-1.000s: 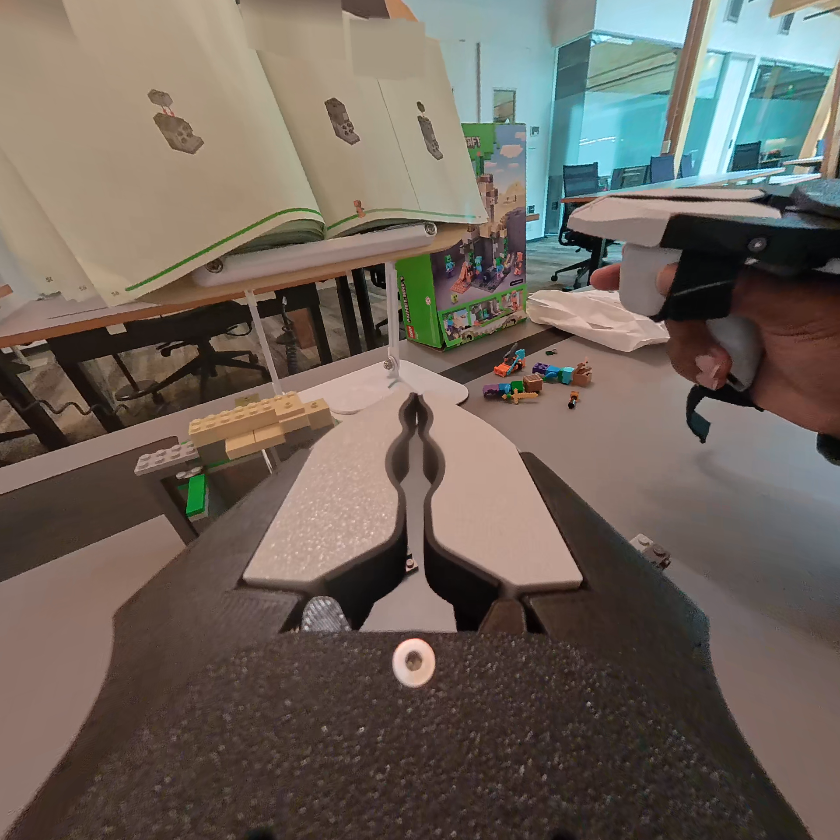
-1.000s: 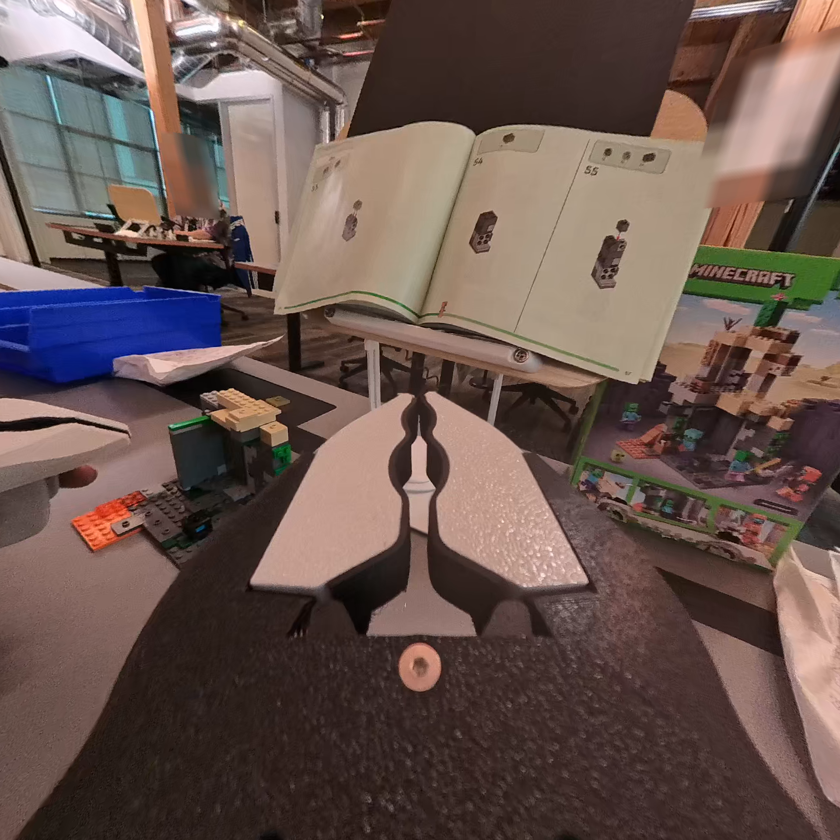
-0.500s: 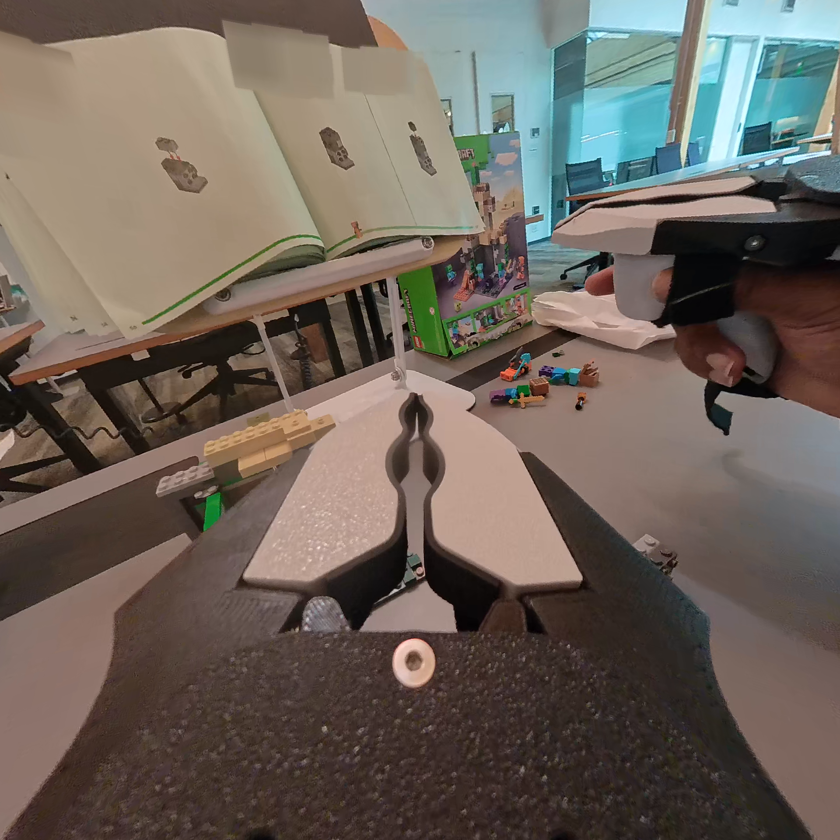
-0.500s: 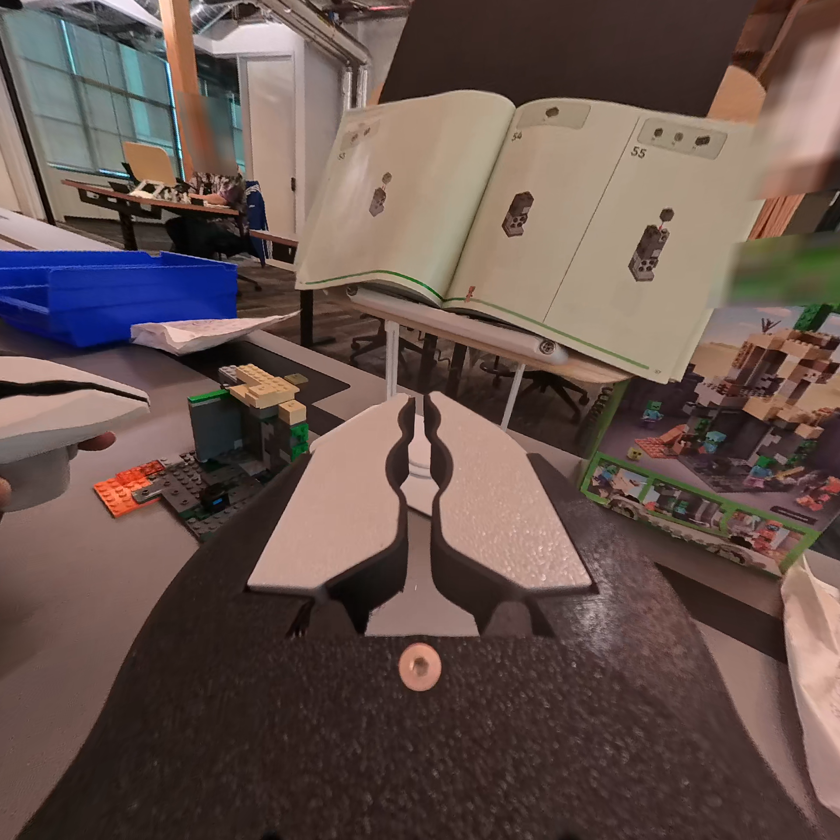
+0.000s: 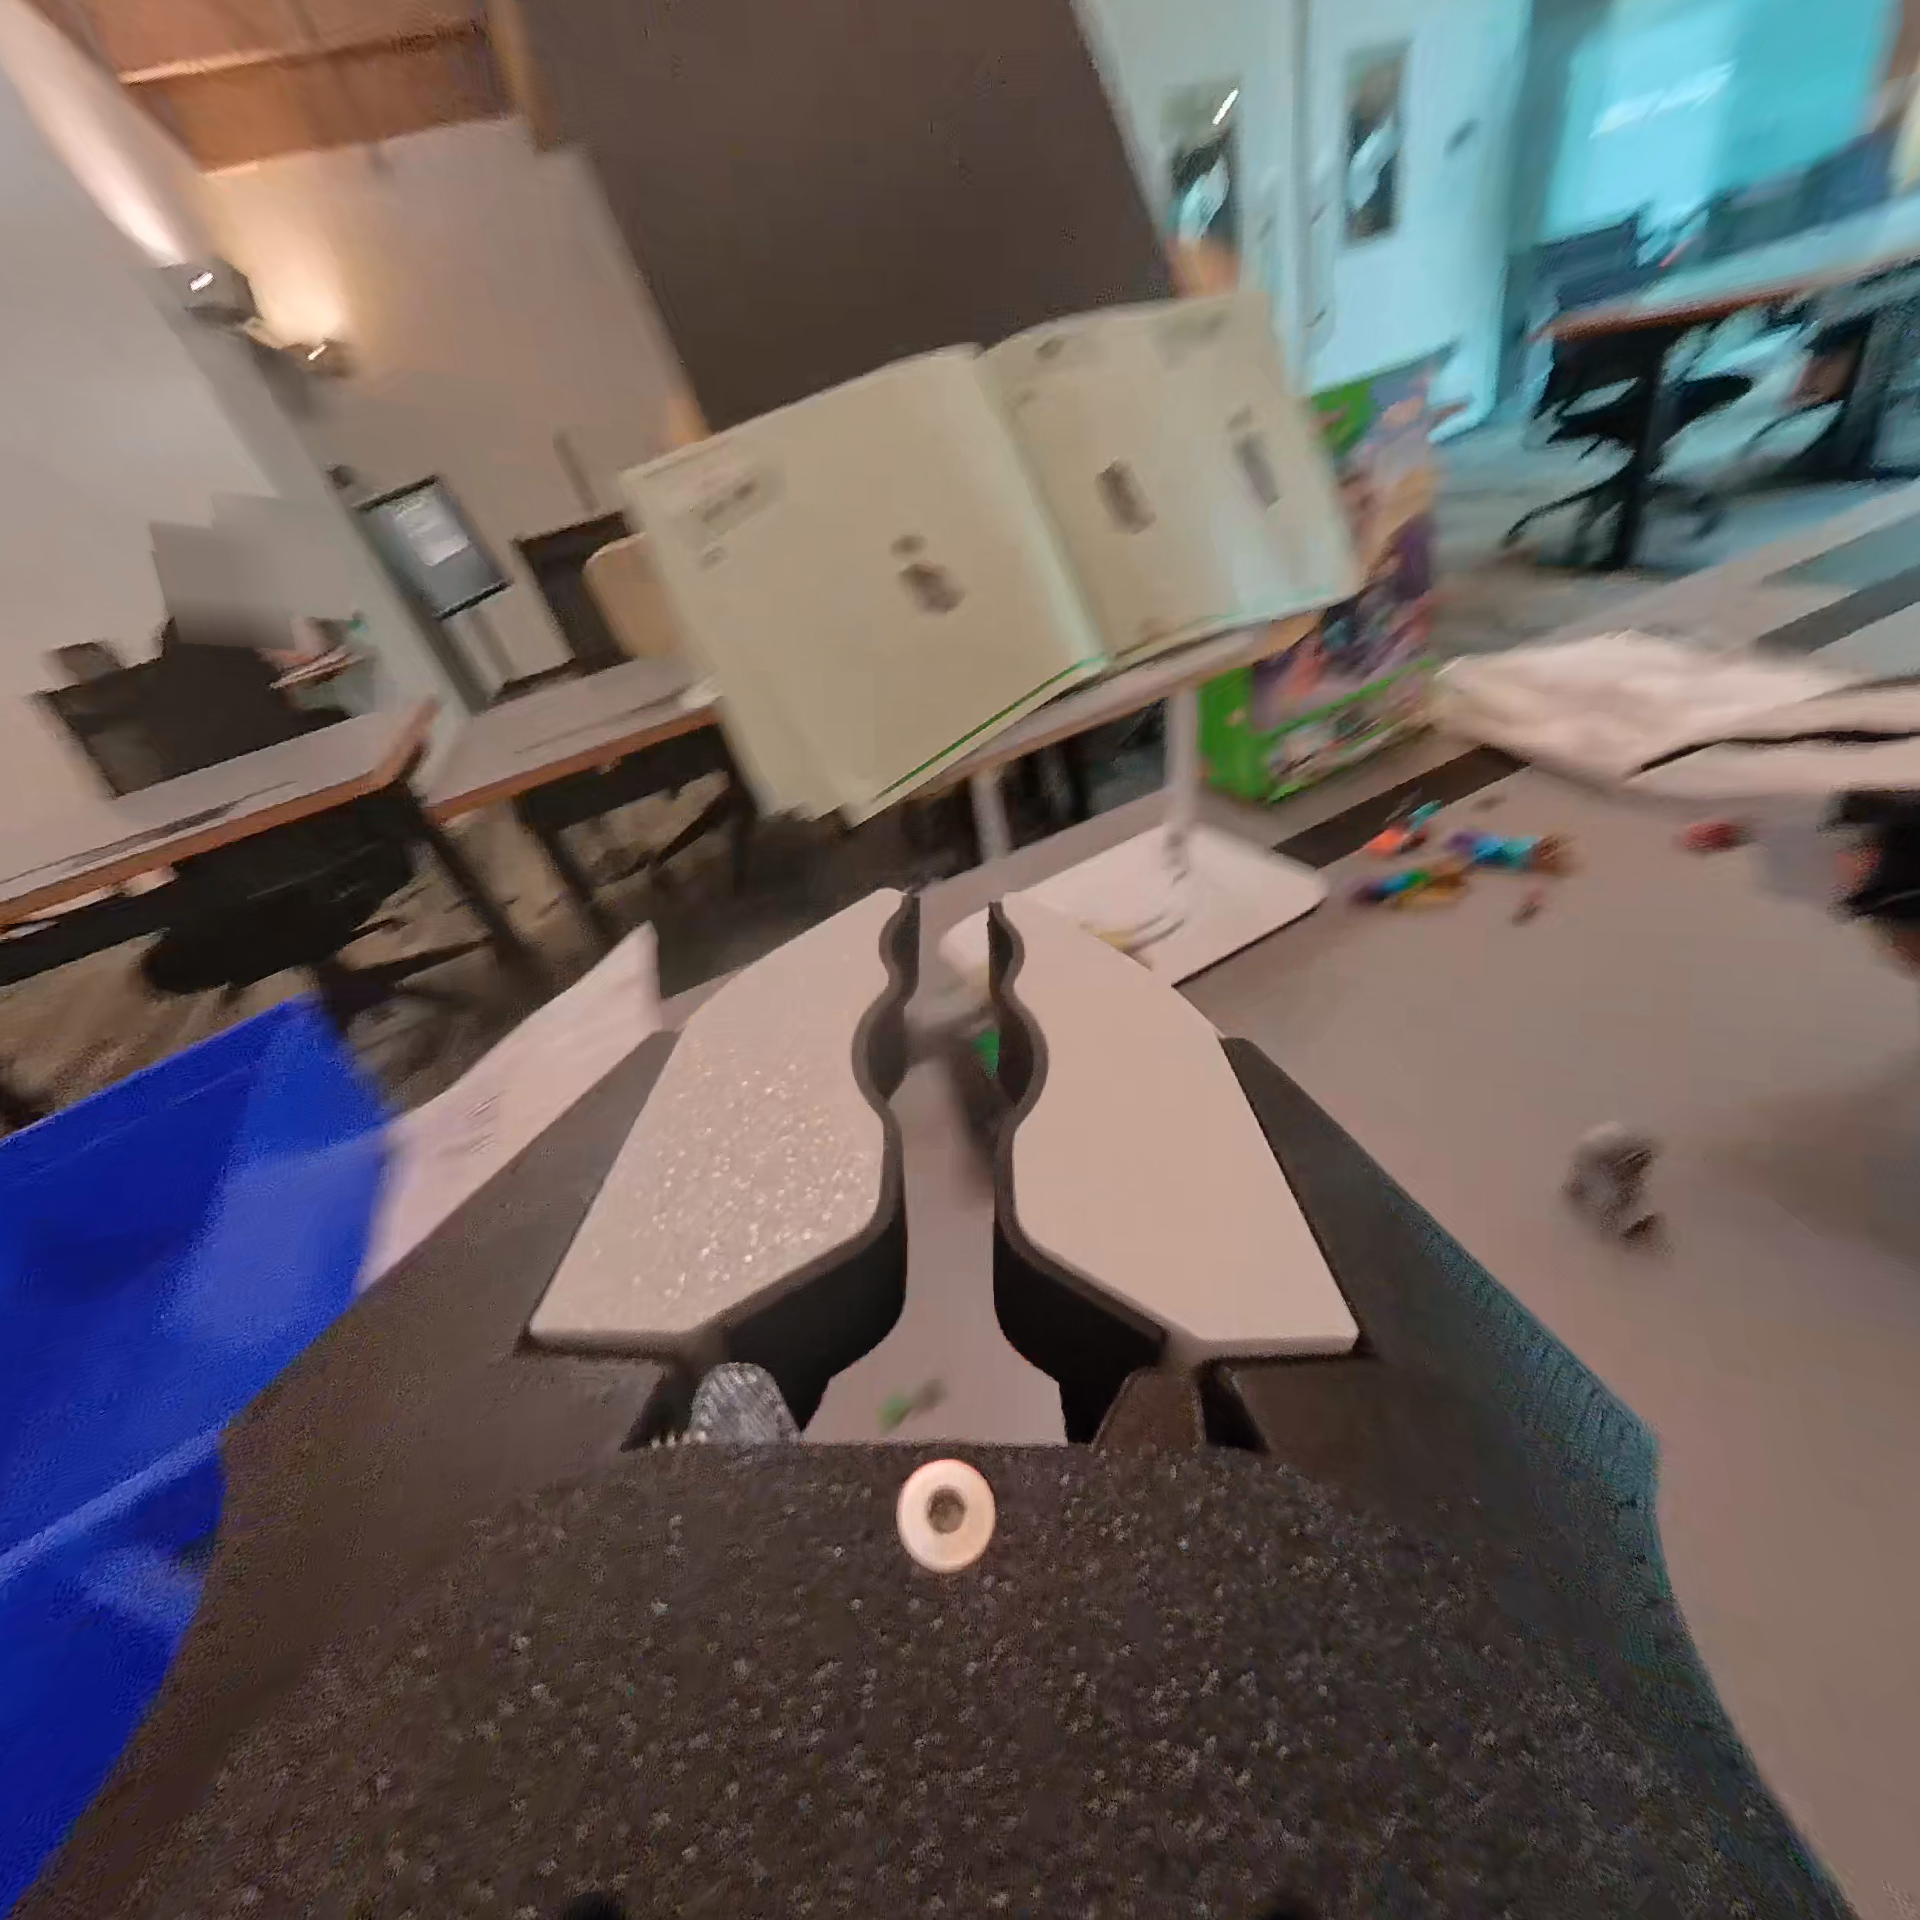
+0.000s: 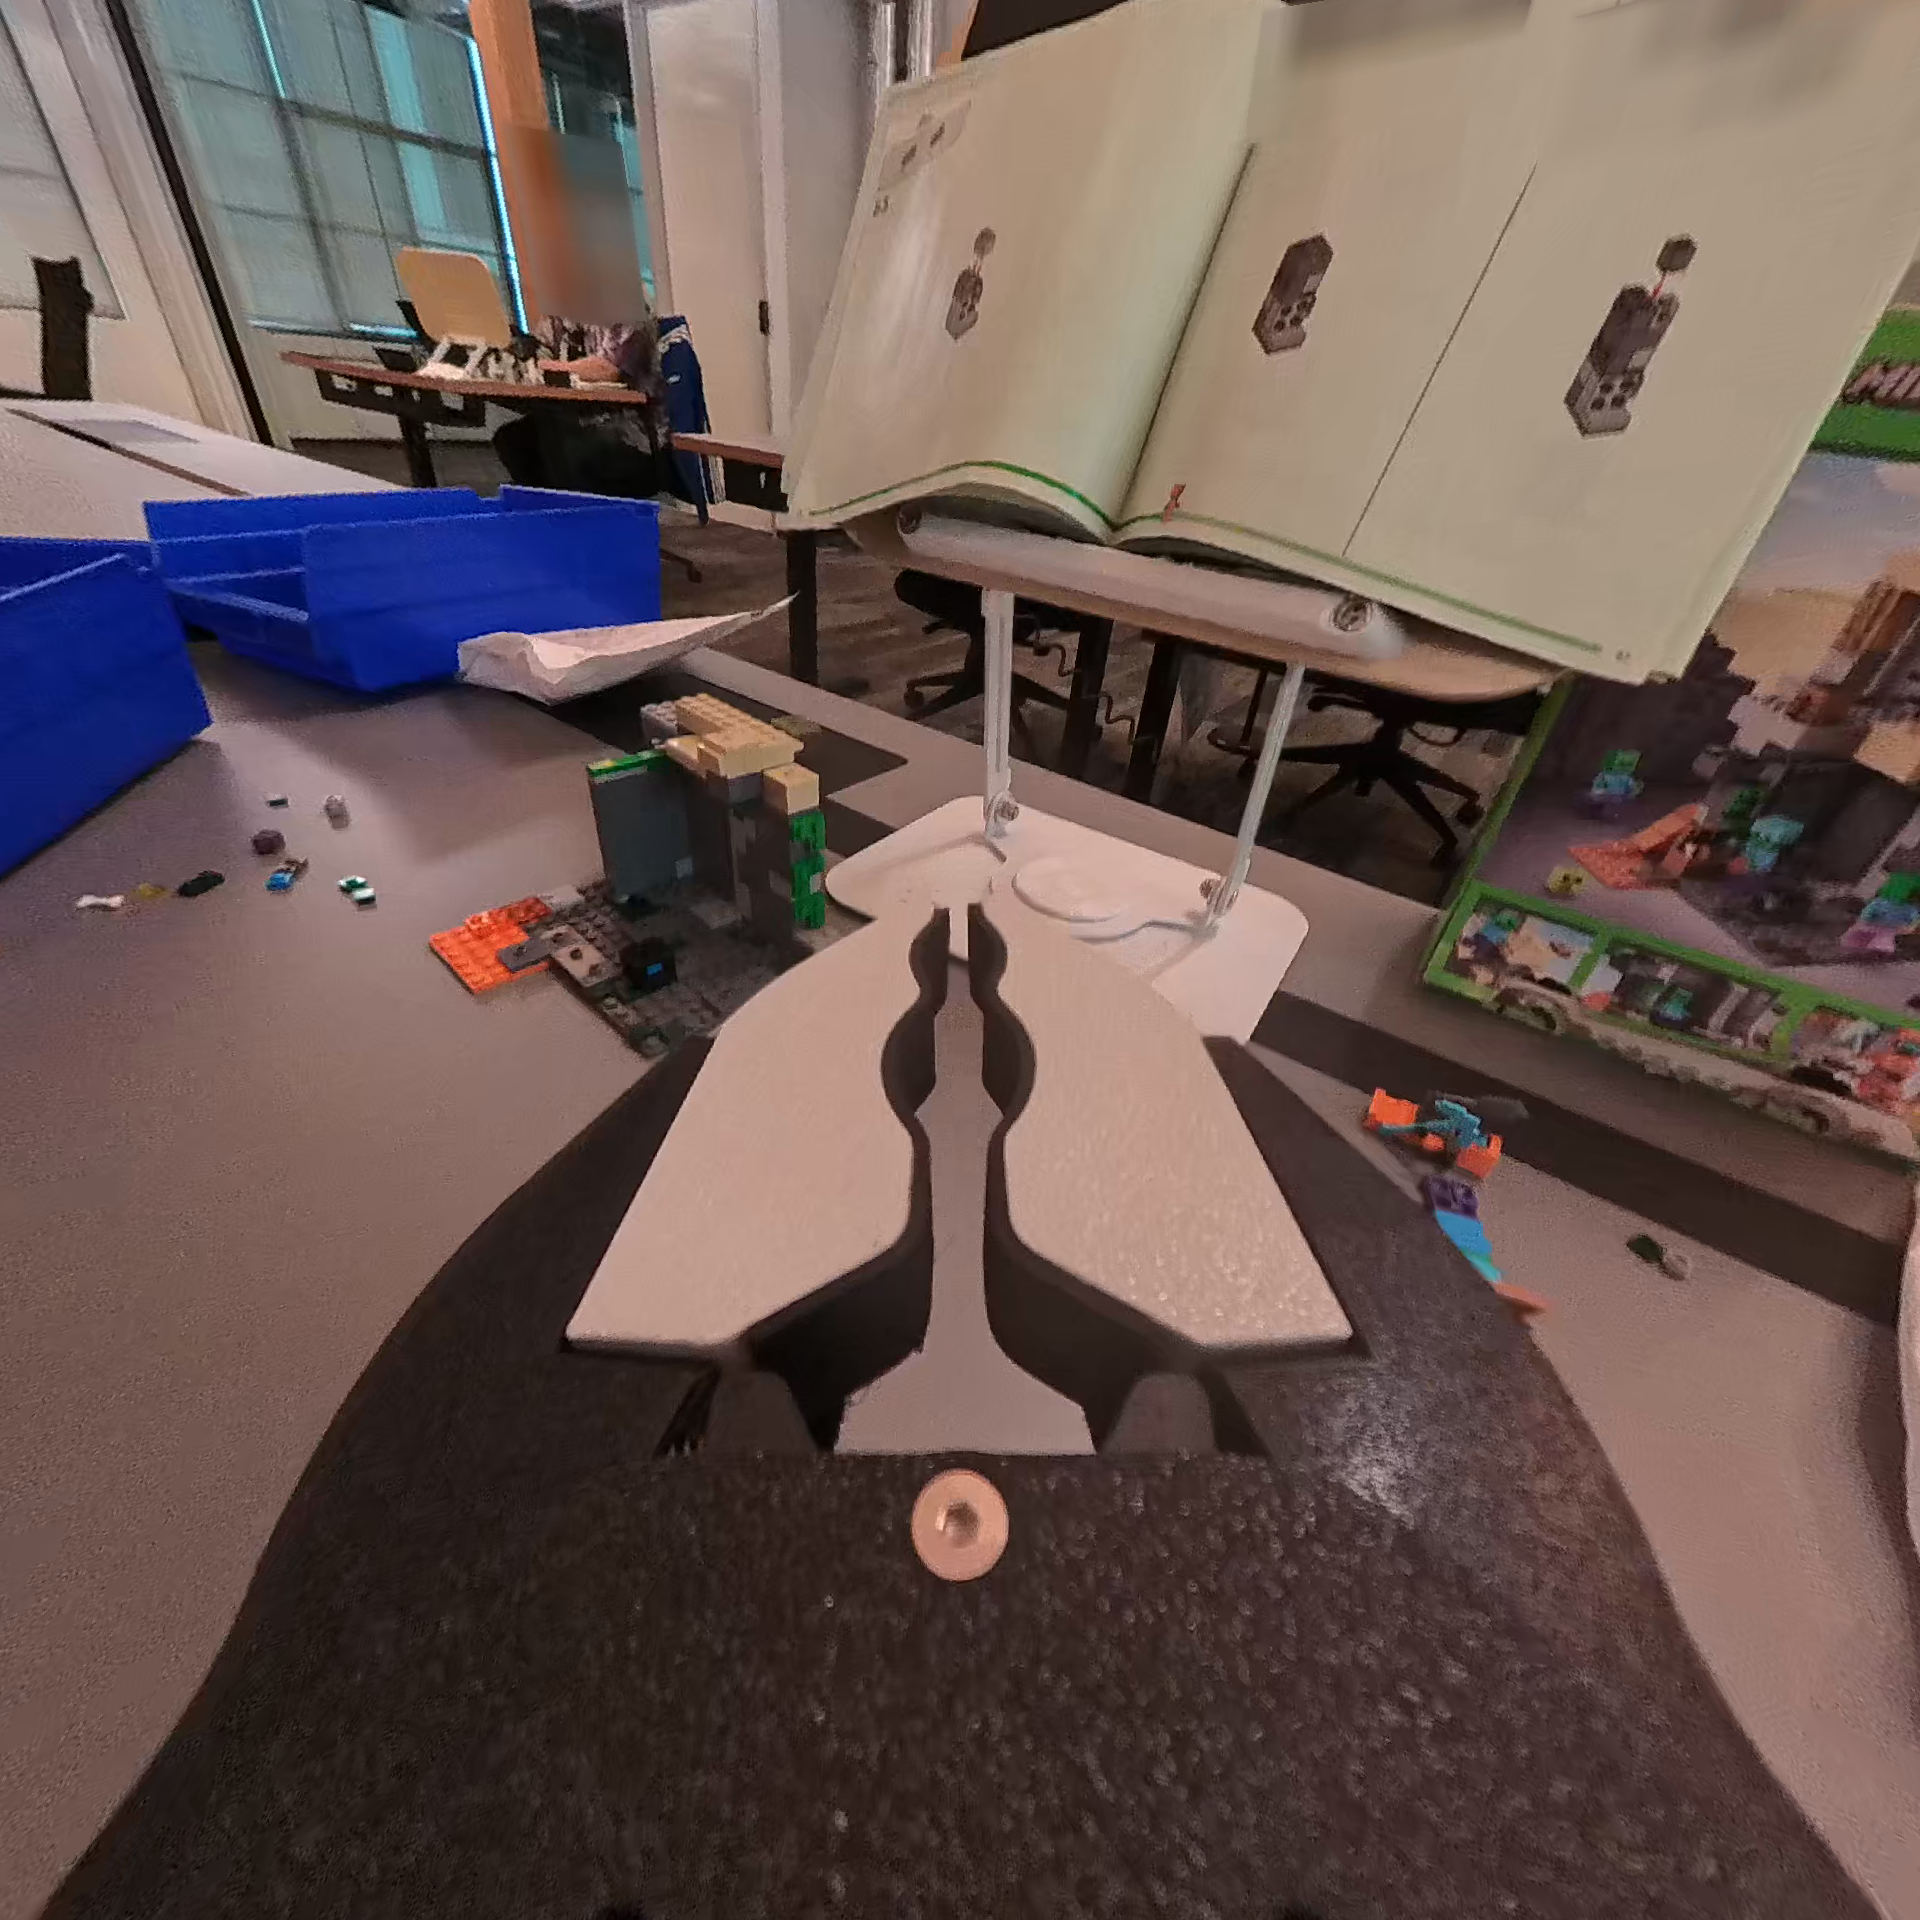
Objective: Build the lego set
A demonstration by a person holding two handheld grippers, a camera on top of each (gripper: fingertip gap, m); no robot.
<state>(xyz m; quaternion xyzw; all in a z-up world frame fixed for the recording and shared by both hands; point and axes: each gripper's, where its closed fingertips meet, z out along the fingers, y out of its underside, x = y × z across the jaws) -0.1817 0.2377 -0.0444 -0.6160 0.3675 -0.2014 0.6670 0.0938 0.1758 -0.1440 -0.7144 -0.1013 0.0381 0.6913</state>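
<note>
Grippers hover above a grey table [image 6: 260,1143], both empty: the left gripper [image 5: 951,914] with fingers parted, the right gripper [image 6: 956,914] with only a narrow slit between its tips. Far left of the right gripper stands the half-built lego set [image 6: 707,831], beside a white stand [image 6: 1091,894] bearing an open instruction book [image 6: 1299,312]. Blue bins [image 6: 395,582] sit far left; loose bricks [image 6: 1444,1143] lie right.

My half-built lego model [image 6: 707,831] stands upright toward the far edge of the desk [image 6: 260,1091]: grey walls, tan bricks on top, a green column, on a dark baseplate with an orange plate [image 6: 483,940] at its left. Tiny loose pieces [image 6: 281,857] lie scattered to its left; colourful ones [image 6: 1449,1153] lie apart to its right
</note>
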